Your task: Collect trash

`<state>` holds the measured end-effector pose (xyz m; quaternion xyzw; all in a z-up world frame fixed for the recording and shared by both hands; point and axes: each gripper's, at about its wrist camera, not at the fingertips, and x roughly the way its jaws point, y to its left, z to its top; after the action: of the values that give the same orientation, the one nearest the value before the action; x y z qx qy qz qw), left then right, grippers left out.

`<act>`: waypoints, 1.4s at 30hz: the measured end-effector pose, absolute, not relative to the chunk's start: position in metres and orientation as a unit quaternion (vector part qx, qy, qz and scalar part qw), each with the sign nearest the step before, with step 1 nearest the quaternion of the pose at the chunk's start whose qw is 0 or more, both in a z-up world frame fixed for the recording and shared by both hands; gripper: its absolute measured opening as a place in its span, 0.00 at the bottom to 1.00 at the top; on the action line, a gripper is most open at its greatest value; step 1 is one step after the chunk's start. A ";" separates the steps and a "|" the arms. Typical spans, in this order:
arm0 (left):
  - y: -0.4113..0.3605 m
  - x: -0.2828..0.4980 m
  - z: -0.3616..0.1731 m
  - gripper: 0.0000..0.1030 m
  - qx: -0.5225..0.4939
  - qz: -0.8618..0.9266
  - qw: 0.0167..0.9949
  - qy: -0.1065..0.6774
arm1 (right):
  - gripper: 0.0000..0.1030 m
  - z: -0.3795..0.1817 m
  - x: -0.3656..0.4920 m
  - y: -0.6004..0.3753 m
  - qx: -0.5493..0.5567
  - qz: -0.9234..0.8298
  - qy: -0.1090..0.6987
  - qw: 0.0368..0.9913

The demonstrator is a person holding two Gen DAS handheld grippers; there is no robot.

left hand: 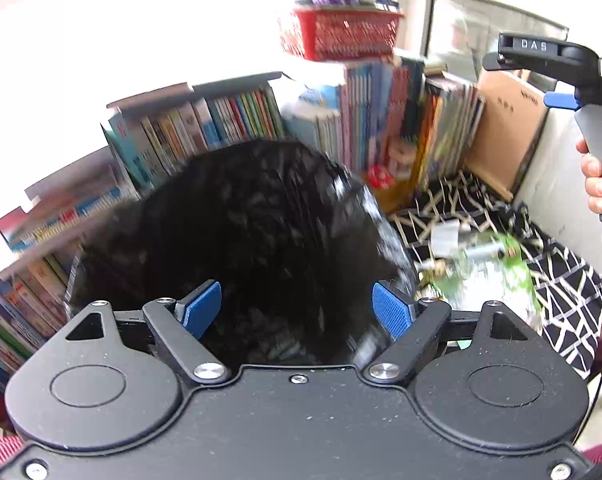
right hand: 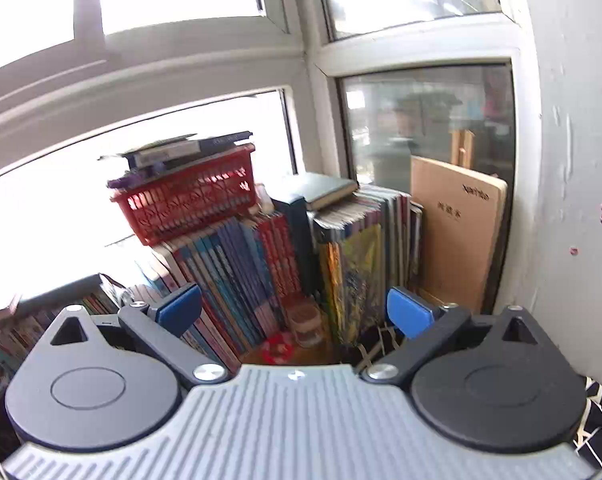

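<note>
A bulging black trash bag (left hand: 261,248) fills the middle of the left wrist view. My left gripper (left hand: 297,312) is closed around it, with both blue pads (left hand: 203,308) against its sides. To the right of the bag, a pile of trash (left hand: 481,268) lies on a black-and-white patterned cloth (left hand: 561,292): crumpled green and clear plastic and bits of paper. My right gripper (right hand: 295,314) is raised high above that cloth. It stands open with nothing between its fingers and faces the books and the window. A hand (left hand: 595,184) holds its handle at the right edge.
Rows of upright books (right hand: 253,264) line the windowsill, with a red basket (right hand: 189,204) of books on top. A brown cardboard pad (right hand: 457,228) leans in the corner against the white wall (right hand: 573,160). A small jar (right hand: 305,320) stands before the books.
</note>
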<state>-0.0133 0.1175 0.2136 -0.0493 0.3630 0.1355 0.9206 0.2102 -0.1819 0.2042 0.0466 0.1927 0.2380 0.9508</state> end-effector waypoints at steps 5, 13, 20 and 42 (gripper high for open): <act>0.127 -0.013 0.221 0.82 -0.049 0.144 0.922 0.356 | 1.00 0.218 0.201 -0.165 0.031 0.261 0.176 0.949; 0.115 -0.025 0.188 0.82 -0.052 0.110 0.904 0.411 | 1.00 0.137 0.196 -0.190 -0.008 0.230 0.261 0.938; 0.101 -0.027 0.168 0.82 -0.044 0.092 0.894 0.436 | 1.00 0.052 0.204 -0.221 -0.040 0.178 0.323 0.929; 0.101 -0.020 0.132 0.71 -0.018 0.121 0.871 0.475 | 1.00 -0.067 0.237 -0.213 -0.098 0.163 0.446 0.875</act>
<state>-0.0198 0.1014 0.1318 -0.0176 0.4750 0.1208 0.8715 0.2375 -0.2130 -0.0667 -0.0976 0.4461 0.1631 0.8745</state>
